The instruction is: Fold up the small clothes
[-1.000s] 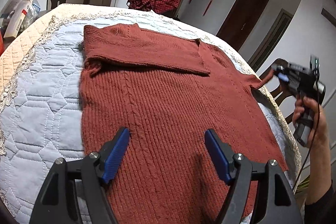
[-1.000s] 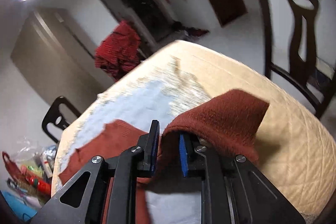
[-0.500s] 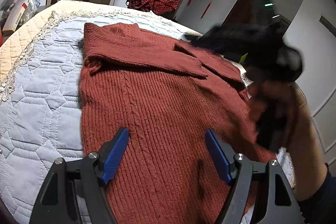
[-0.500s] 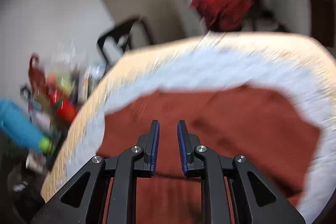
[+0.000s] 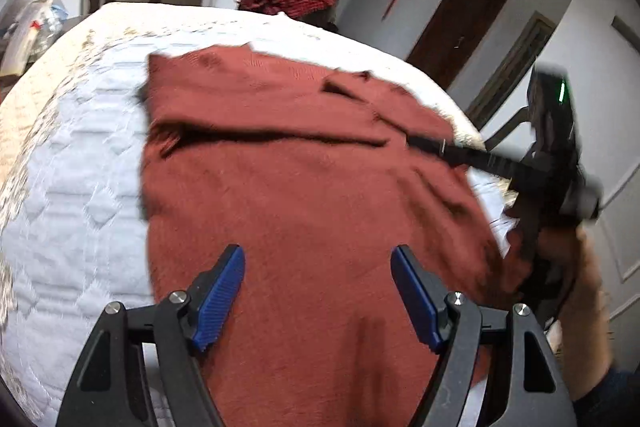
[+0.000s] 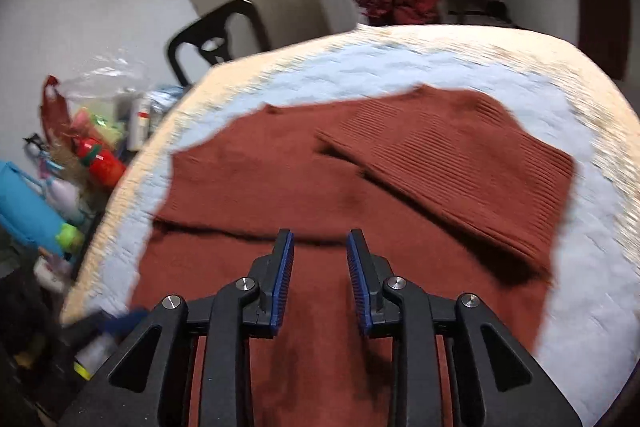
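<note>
Sweater (image 6: 320,187) beneath both parted, empty claws (image 6: 320,251).

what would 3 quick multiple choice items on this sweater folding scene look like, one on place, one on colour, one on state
1. Where does the sweater lie?
A. on the quilted cover
B. over the black chair
C. on the floor

2. What colour are the pads on the fingers of the left gripper?
A. red
B. blue
C. green

3. How does the right gripper stand?
A. shut on a sleeve
B. shut and empty
C. open, holding nothing

Answers:
1. A, the rust-red knit is spread flat on the pale blue quilting.
2. B, both pads show blue against the black frames.
3. C, a clear gap shows between its fingers and no cloth sits in it; both sleeves lie folded across the body.
</note>
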`<state>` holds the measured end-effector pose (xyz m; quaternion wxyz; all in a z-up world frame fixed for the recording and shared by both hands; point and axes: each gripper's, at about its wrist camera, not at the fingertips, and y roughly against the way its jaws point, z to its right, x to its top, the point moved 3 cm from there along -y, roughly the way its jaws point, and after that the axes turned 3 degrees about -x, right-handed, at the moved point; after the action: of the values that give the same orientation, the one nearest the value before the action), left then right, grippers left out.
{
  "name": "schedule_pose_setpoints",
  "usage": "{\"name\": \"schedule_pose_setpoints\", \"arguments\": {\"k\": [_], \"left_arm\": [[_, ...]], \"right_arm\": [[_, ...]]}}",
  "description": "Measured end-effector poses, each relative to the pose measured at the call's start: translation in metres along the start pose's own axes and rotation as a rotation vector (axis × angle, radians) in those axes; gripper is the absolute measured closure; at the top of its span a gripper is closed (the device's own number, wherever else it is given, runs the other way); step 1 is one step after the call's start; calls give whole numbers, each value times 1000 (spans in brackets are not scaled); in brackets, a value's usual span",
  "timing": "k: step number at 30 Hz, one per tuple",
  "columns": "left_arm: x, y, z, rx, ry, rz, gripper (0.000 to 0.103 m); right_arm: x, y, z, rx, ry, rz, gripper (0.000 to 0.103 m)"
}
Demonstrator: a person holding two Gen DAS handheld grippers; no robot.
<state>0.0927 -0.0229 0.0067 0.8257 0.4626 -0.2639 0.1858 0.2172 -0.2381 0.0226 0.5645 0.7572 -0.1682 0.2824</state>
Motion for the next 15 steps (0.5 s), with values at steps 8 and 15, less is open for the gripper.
{"name": "schedule_pose_setpoints", "arguments": {"k": [8,15], "left_arm": [[76,-17,16,46,-86,44,26],[127,-86,15,75,-65,16,26]], "right_arm": [[-36,18,47,-176,-5,-43,74],[-46,26,58,-110,-15,7,73]]}}
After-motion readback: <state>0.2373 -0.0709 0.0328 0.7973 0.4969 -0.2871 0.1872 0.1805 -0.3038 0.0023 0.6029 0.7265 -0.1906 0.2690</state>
